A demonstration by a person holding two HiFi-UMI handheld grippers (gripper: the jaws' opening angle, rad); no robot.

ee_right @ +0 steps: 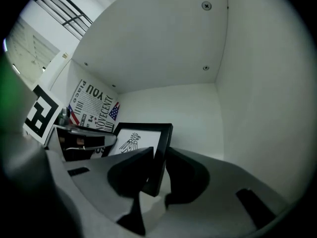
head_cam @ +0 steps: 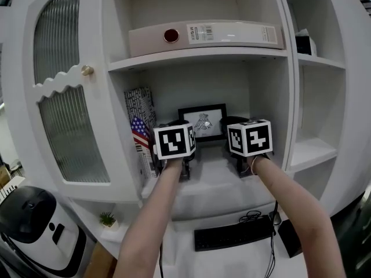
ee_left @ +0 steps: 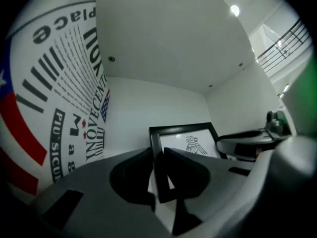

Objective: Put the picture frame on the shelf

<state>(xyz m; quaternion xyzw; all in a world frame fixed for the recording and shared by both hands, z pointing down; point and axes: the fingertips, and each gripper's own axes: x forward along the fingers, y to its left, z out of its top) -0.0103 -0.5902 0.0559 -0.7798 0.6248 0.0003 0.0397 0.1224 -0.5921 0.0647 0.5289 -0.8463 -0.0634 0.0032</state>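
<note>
The black picture frame [head_cam: 203, 122] with a small bird drawing stands upright deep in the middle compartment of the white shelf [head_cam: 215, 181], near the back wall. My left gripper [ee_left: 157, 153] is shut on the frame's [ee_left: 184, 142] left edge, and that edge runs down between the jaws. My right gripper [ee_right: 159, 155] is shut on the frame's [ee_right: 134, 139] right edge in the same way. In the head view both marker cubes hide the jaws and the frame's lower corners. The frame's foot is hidden, so I cannot tell whether it rests on the shelf board.
A printed box with a flag pattern [head_cam: 141, 127] stands at the compartment's left wall, close to my left gripper. A white binder [head_cam: 206, 35] lies on the board above. The ribbed-glass door [head_cam: 64, 91] stands open at left. Below are a keyboard [head_cam: 232, 234] and a small plant [head_cam: 107, 219].
</note>
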